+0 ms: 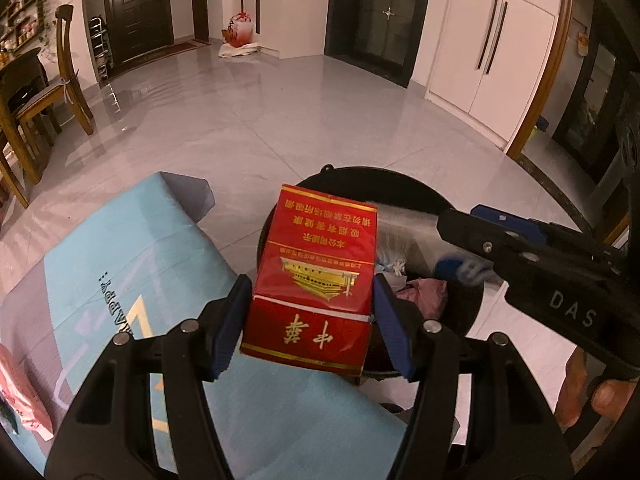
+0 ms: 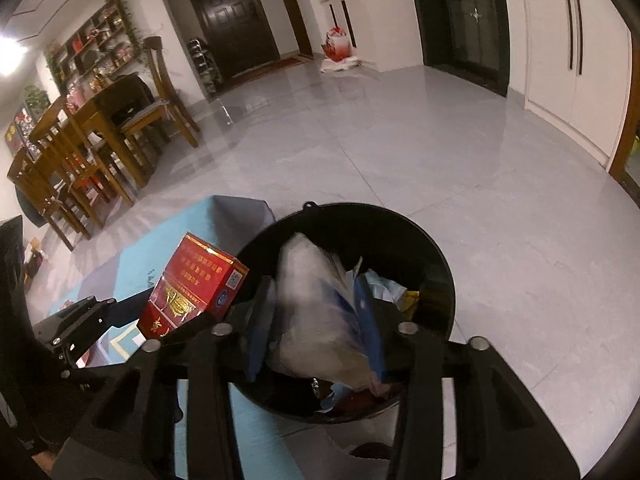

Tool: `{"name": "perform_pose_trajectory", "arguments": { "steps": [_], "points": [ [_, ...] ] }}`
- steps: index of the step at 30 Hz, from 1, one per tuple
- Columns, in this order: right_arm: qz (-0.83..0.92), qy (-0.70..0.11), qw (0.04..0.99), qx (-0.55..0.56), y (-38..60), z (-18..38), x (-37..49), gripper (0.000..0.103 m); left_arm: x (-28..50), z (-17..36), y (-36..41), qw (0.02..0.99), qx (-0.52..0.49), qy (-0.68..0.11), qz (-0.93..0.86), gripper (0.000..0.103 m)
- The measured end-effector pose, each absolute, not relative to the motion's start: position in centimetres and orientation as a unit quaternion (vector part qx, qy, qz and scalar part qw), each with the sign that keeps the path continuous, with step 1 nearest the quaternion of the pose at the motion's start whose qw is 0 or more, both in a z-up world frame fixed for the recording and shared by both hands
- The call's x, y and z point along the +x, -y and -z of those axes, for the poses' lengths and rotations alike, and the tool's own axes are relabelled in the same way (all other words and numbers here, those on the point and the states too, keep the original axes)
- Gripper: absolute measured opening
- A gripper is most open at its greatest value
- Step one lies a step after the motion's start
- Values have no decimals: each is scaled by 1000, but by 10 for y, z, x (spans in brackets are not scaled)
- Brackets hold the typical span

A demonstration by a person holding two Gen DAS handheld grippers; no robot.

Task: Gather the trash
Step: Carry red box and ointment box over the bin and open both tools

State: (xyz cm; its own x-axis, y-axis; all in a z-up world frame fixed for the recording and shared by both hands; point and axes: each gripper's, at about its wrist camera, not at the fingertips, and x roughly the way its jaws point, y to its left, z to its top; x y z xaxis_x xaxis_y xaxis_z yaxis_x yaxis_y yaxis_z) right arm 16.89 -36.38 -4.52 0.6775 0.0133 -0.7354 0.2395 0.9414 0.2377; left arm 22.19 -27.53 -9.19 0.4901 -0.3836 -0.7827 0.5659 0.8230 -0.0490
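Note:
My left gripper [image 1: 307, 312] is shut on a red cigarette pack [image 1: 314, 276] with gold print, held over the near left edge of a black trash bin [image 1: 420, 188]. The pack also shows in the right wrist view [image 2: 192, 284]. My right gripper [image 2: 316, 320] is over the bin [image 2: 400, 232], with a clear crumpled plastic wrapper [image 2: 316, 300], blurred, between its blue pads; I cannot tell if it is gripped. In the left wrist view the right gripper [image 1: 472, 236] comes in from the right above the bin. The bin holds several pieces of trash.
A light blue and grey mat [image 1: 120, 264] covers the surface left of the bin. A pink wrapper [image 1: 20, 396] lies at its left edge. The grey tiled floor [image 1: 280, 112] stretches beyond. A wooden dining table and chairs [image 2: 88, 136] stand at the left.

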Motion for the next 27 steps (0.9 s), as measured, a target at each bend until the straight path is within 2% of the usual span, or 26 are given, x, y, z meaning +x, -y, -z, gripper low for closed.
{"name": "perform_pose_trajectory", "arguments": {
  "steps": [1,8,10,15,27],
  "points": [
    [66,-401,899,163,366,48,171,35,225,95,276,856,110,-423,277,62],
    [78,-427,881,190,380,65,190,34,241,116,298,842,118,-444,284,64],
    [82,-421,882,197,385,62,187,34,242,117,301,842,122,-442,283,75],
    [95,-409,881,219,395,57,185,34,241,118,301,845,118,-436,286,89],
    [97,-406,879,231,396,54,181,50,227,104,280,855,98,-427,277,99]
  ]
}}
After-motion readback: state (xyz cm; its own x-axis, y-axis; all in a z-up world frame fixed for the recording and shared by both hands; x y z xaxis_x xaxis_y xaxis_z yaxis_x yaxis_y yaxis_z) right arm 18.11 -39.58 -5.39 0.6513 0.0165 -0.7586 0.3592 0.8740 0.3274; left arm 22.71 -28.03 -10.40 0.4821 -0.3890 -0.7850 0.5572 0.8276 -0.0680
